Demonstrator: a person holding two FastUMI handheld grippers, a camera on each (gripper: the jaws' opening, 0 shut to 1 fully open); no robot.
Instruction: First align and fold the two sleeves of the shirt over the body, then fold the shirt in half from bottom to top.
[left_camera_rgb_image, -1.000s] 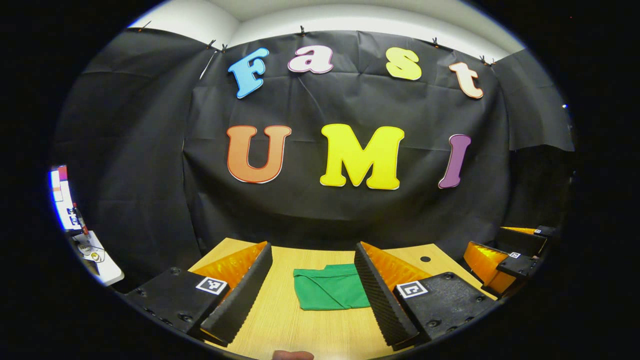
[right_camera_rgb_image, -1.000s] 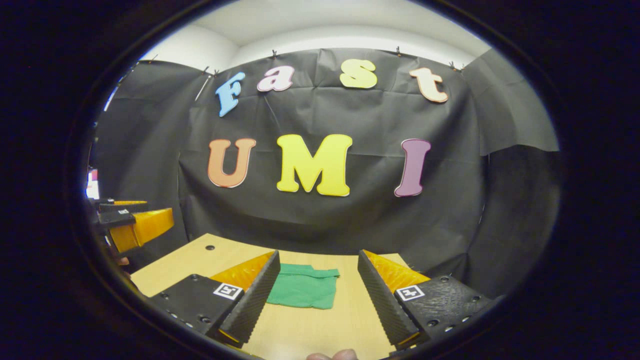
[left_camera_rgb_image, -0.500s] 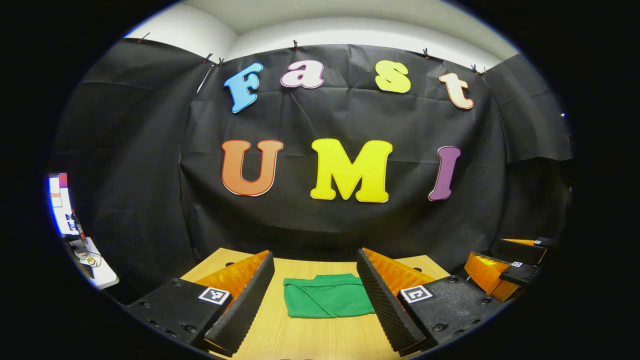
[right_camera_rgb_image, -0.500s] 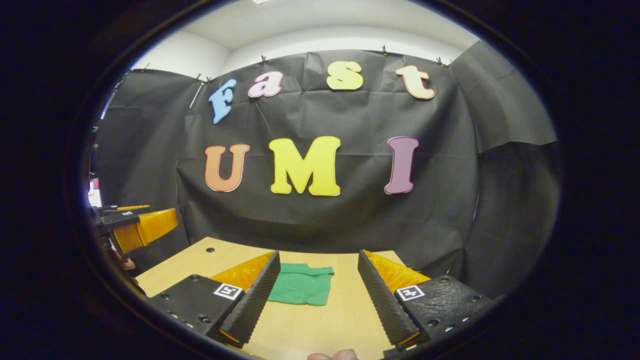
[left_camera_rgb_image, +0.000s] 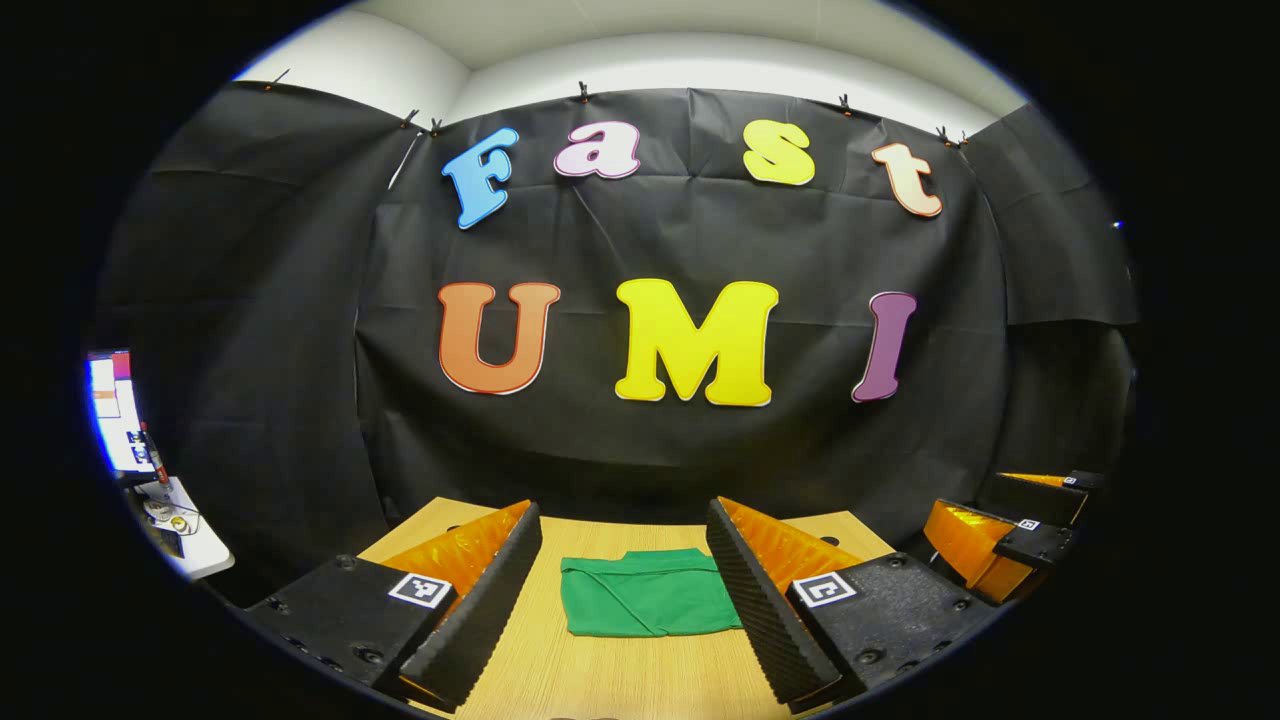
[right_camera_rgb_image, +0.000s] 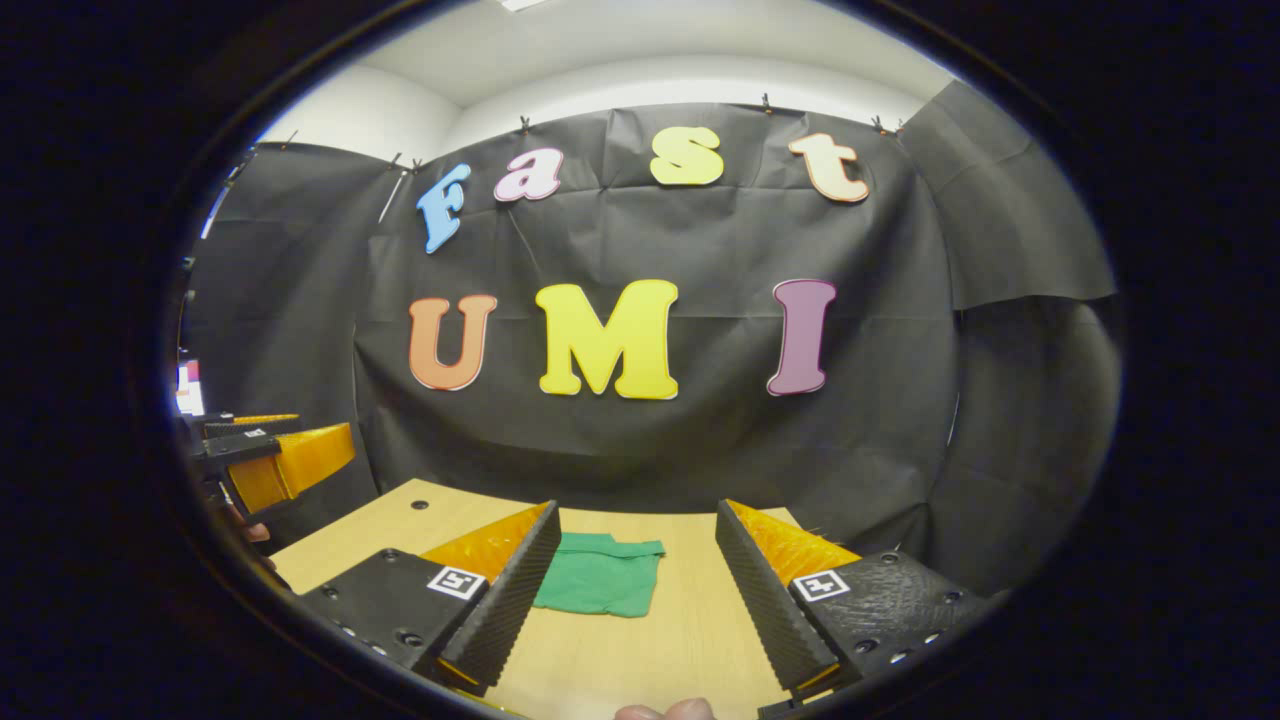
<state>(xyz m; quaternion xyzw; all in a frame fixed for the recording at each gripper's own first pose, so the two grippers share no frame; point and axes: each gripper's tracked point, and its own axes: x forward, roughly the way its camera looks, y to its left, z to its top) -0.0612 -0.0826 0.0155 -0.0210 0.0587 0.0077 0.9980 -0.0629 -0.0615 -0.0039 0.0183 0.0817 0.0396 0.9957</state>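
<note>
On the pale wooden table (left_camera_rgb_image: 600, 680), toward its far edge, the folded green cotton shirt (left_camera_rgb_image: 645, 595) lies finished; the left gripper (left_camera_rgb_image: 620, 600) and right gripper (right_camera_rgb_image: 635, 590) hang spread and empty, apparently done.

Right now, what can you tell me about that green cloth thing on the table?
The green shirt is soft, plain fabric, folded into a compact, roughly rectangular bundle with a few creases and layered edges at its far side. It lies flat on the light wooden table, beyond both open grippers; nothing touches it except the tabletop.
</note>
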